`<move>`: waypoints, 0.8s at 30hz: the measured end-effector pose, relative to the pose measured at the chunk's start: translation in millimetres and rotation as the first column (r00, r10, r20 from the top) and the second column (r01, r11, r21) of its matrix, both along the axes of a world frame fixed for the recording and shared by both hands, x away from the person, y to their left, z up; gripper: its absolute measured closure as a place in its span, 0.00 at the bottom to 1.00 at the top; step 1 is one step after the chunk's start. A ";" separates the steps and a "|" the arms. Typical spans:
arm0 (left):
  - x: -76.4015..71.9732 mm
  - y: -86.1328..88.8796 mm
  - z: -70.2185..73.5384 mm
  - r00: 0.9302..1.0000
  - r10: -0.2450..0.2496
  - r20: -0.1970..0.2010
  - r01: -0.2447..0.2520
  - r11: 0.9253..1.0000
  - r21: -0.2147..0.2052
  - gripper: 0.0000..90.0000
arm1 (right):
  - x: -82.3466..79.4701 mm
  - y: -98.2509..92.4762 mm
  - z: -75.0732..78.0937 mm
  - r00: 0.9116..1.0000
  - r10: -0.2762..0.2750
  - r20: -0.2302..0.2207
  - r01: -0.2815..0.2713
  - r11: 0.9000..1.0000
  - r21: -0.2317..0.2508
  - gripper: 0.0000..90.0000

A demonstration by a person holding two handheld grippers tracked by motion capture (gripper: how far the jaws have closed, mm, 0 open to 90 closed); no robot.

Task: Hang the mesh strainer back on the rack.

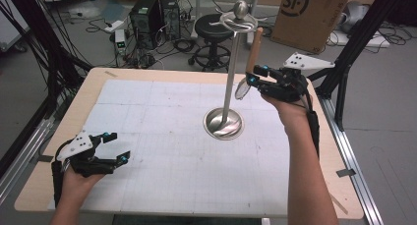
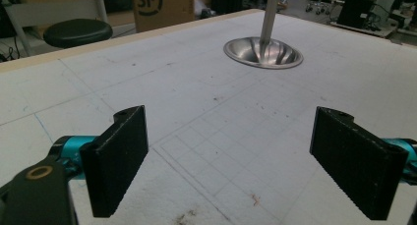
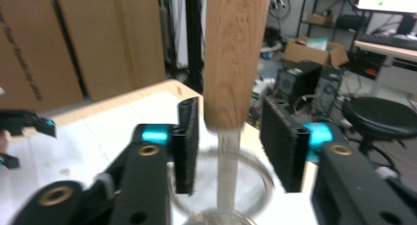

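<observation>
A cluttered workshop lies past the far edge of the pale wooden worktop (image 1: 39, 181) with its white gridded mat: a black round stool (image 1: 214, 27), dark computer towers (image 1: 147, 14), tangled cables on the grey floor and a brown cardboard box (image 1: 310, 14). The left hand-held gripper (image 1: 117, 146) rests low over the near left part of the mat, held in the person's left hand (image 1: 78, 176); in the left gripper view its two black ribbed jaws stand wide apart with bare mat between them. Well ahead of those jaws and slightly to their right stands the polished steel stand with a round dished base (image 2: 263, 52) and a thin upright pole, topped in the high view by a metal ring and ball (image 1: 240, 10). The right hand-held gripper (image 1: 250, 80) is raised above the worktop, just beside the upper half of the pole, with its grey three-cornered plate (image 1: 307, 63) on top. It meets a strainer-like utensil with a light wooden handle (image 1: 253, 48) that rises upright above the jaws, while a round wire-rimmed head (image 1: 242, 90) hangs just below them. In the right gripper view the wooden handle (image 3: 233, 53) sits between the two black jaws, its lower end level with them; a small gap shows on each side, so the jaws look partly apart around it, and whether they press on the thin metal neck below cannot be told. The stand's base is seen blurred beneath that gripper.
</observation>
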State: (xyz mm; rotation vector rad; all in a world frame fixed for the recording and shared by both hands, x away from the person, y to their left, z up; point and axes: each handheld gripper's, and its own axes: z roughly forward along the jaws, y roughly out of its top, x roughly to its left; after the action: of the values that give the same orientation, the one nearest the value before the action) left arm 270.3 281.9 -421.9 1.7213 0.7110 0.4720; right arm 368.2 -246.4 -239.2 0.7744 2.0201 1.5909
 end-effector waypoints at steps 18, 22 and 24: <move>-0.2 -0.6 0.1 1.000 -0.004 0.001 0.004 1.000 0.003 0.17 | -38.7 -14.2 -22.8 1.000 0.005 0.027 -0.005 1.000 -0.011 0.51; -0.2 -1.2 0.1 1.000 -0.007 0.000 0.007 1.000 0.004 0.17 | -44.4 -14.2 -30.4 1.000 0.011 0.026 -0.011 1.000 -0.013 0.50; -0.3 -1.3 0.2 1.000 -0.008 0.000 0.008 1.000 0.005 0.17 | -46.6 -13.5 -33.8 1.000 0.018 0.025 -0.018 1.000 -0.013 0.50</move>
State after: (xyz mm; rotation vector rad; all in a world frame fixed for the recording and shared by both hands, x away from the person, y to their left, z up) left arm 270.0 280.7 -421.7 1.7279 0.7032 0.4683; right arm 321.7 -259.9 -273.0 0.7303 2.0228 1.5882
